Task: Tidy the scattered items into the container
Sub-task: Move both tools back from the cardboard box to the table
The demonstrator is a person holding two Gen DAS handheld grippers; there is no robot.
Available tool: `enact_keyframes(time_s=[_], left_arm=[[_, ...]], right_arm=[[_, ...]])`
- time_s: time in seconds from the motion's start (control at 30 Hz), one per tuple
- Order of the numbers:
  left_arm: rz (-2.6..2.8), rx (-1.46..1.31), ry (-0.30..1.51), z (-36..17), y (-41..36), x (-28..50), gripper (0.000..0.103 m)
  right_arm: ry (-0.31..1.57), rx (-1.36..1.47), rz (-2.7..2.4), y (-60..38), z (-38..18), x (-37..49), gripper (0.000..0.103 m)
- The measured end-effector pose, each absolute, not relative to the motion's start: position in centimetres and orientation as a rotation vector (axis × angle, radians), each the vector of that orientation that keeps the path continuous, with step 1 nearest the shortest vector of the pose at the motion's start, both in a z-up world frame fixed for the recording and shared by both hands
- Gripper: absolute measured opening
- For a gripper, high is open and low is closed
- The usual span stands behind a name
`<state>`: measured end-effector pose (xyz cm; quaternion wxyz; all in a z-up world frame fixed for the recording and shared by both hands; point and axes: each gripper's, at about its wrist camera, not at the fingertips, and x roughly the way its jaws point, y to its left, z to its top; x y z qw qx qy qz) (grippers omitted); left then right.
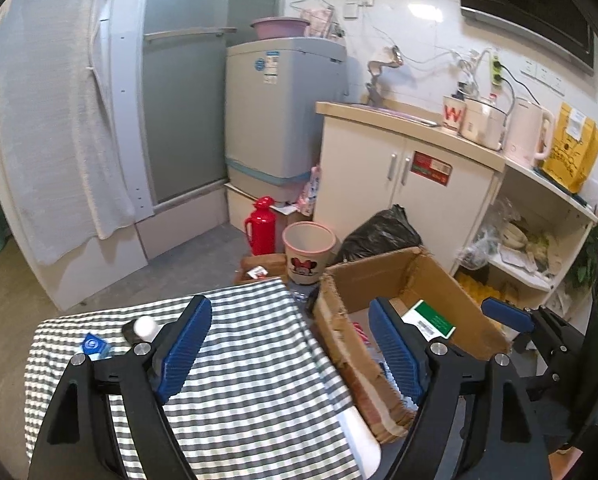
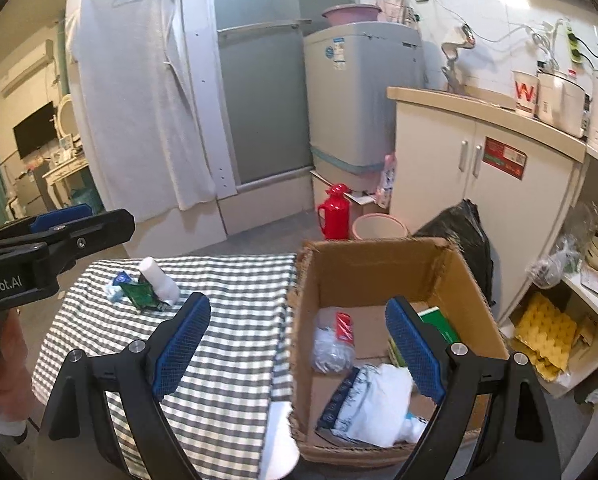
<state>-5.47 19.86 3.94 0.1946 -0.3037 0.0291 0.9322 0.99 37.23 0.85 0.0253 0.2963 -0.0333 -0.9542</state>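
We saw the worktop spread with a grey-and-white checked cloth, its right edge meeting a cardboard box that stood open-topped just beside it. Inside the box lay a white and dark-blue plastic pouch at the near side, a crumpled clear bag with a red label to its far left, and a green-and-white flat pack against the right wall. Our right gripper hung over the seam between cloth and box, its blue fingers spread wide with nothing between them. Our left gripper stood over the same seam in its own view, fingers likewise spread and empty; from the right wrist view its black body reached in from the left edge, above the cloth's far-left corner. On that far-left part of the cloth a small cluster remained, well apart from the box: a white cylindrical bottle lying tilted, a green packet just beside and partly under it, and a small blue sachet to the left, touching a scrap of crumpled pale wrapper. Beyond the worktop on the floor stood a pink bin and a red flask.
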Motion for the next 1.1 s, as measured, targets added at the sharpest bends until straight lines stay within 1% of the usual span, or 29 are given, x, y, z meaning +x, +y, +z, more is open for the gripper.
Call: enact_keyframes(time_s=[0.1,0.17,0.2,0.23,0.37,0.53,0.6,0.73,0.9,1.1], left_arm=[[2.646,-0.848,0.062,4.2,18.7,-5.3,0.084],[2.667,-0.844,0.048,4.3,18.0,-5.1,0.086],[2.677,-0.842,0.042,4.3,17.6,-5.1,0.086],[2.687,-0.840,0.035,4.4,17.2,-4.9,0.087],[2.717,-0.843,0.015,4.3,15.6,-4.7,0.093],[2.759,-0.850,-0.017,4.3,13.5,-4.5,0.094],[2.777,-0.850,-0.042,4.4,12.7,-4.6,0.096],[2.815,-0.848,-0.102,4.3,10.4,-4.8,0.098],[2.851,-0.850,-0.160,4.0,7.7,-5.0,0.100],[2.876,-0.864,-0.169,3.3,5.2,-5.1,0.103]], right_arm=[[-0.098,0.889,-2.942,36.4,1.1,0.8,0.090],[-0.100,0.868,-2.935,36.0,1.3,0.7,0.092],[-0.101,0.856,-2.931,35.7,1.4,0.7,0.096],[-0.102,0.846,-2.927,35.5,1.5,0.7,0.097],[-0.097,0.806,-2.911,34.2,1.9,0.6,0.097],[-0.104,0.764,-2.898,32.9,2.3,0.2,0.097],[-0.106,0.748,-2.891,32.3,2.4,0.0,0.098],[-0.089,0.736,-2.874,31.0,2.3,-0.3,0.103],[-0.072,0.741,-2.851,29.3,1.9,-0.9,0.103],[-0.061,0.773,-2.823,27.2,1.0,-2.0,0.103]])
